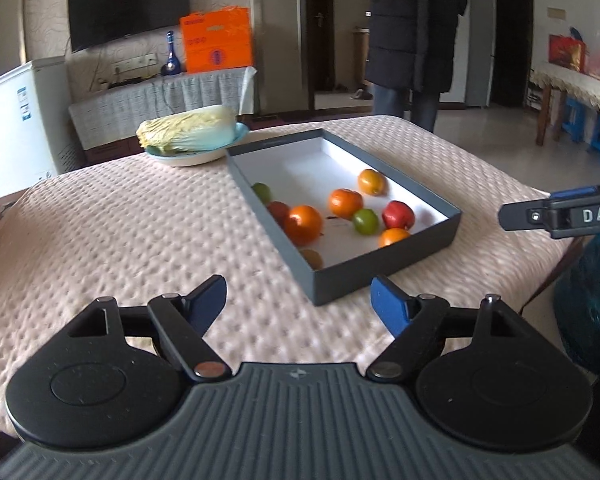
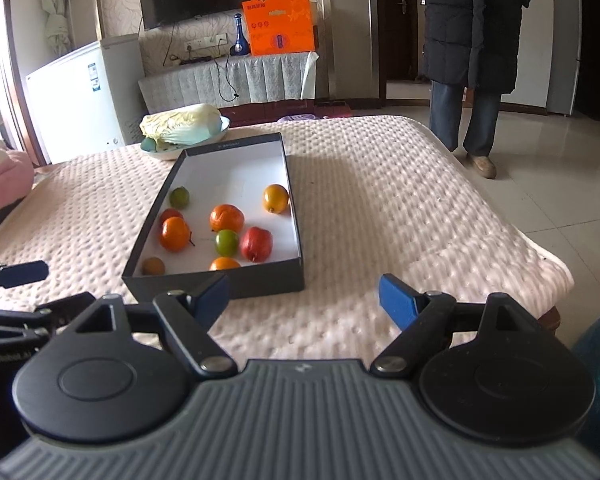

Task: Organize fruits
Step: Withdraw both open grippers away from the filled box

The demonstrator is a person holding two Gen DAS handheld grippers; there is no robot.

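A dark grey box [image 1: 384,270] [image 2: 216,278] with a white inside lies on the quilted pink table cover. Several fruits rest in it: oranges [image 1: 303,224] [image 2: 175,233], a red apple [image 1: 398,215] [image 2: 256,243], green fruits [image 1: 365,221] [image 2: 226,242] and a brownish one [image 2: 153,266] at the near corner. My left gripper [image 1: 299,302] hangs open over the cover just short of the box's near corner, nothing between its blue pads. My right gripper [image 2: 303,299] is open too, in front of the box's near wall, empty. The right gripper's finger [image 1: 560,214] shows at the left wrist view's right edge.
A napa cabbage on a pale blue plate [image 1: 198,154] [image 2: 184,130] sits behind the box. A person in a long dark coat [image 1: 414,24] [image 2: 474,24] stands beyond the table's far edge. A pink soft thing [image 2: 2,184] lies at the left. The cover's right side drops to tiled floor.
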